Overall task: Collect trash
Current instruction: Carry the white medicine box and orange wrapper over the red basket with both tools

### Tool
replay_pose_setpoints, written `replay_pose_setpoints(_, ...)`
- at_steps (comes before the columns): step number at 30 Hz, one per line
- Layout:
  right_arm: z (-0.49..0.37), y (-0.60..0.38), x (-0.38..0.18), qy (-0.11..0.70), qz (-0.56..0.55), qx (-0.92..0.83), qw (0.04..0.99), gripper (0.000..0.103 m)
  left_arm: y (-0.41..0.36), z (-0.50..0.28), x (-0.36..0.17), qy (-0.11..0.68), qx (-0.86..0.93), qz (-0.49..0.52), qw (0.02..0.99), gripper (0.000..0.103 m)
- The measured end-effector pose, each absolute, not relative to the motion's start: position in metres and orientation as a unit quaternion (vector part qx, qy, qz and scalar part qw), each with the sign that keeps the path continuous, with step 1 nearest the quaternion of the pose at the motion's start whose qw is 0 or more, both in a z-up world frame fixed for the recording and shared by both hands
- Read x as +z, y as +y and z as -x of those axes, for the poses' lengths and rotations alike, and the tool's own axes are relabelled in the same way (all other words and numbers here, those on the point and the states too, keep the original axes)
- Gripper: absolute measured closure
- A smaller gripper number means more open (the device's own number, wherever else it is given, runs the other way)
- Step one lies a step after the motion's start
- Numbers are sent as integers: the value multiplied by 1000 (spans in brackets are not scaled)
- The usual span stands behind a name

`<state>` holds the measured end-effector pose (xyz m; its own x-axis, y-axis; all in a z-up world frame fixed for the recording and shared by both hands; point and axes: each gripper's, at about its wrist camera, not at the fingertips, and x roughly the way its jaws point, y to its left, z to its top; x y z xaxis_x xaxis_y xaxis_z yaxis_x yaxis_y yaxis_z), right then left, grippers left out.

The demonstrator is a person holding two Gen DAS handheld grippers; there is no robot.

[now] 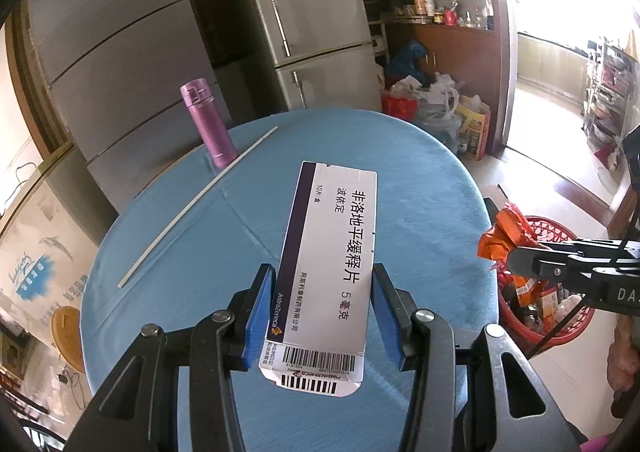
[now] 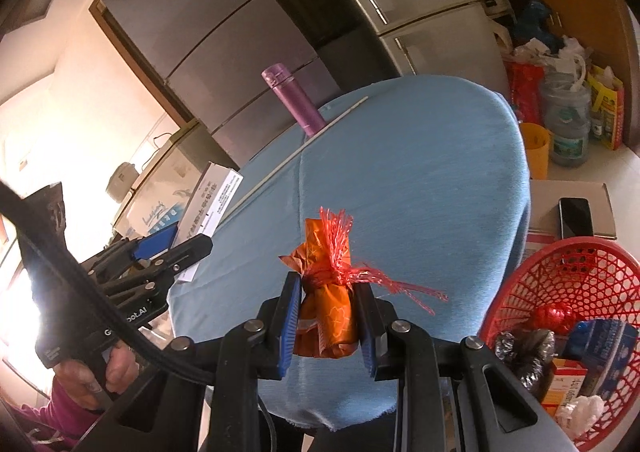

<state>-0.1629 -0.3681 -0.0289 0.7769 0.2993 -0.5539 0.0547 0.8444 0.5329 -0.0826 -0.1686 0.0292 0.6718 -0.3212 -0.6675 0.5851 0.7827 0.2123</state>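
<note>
Medicine box [image 1: 326, 256], white with a dark stripe, is squeezed between the blue pads of the left gripper [image 1: 324, 316], up above the blue tablecloth [image 1: 420, 192]. The right gripper [image 2: 328, 326] pinches an orange wrapper [image 2: 326, 312] tied with red net string. A red basket [image 2: 580, 272] with trash in it sits low on the right. Far off on the table stand a purple bottle [image 1: 208, 124] and a thin white stick [image 1: 196, 208].
</note>
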Motion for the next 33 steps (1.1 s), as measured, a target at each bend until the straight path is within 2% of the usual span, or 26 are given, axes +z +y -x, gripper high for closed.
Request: replay_pose_setpoints(33, 192, -444, -52, 319, -327, -3, 890, 75, -240, 96, 12, 324, -317, -253, 855, 54)
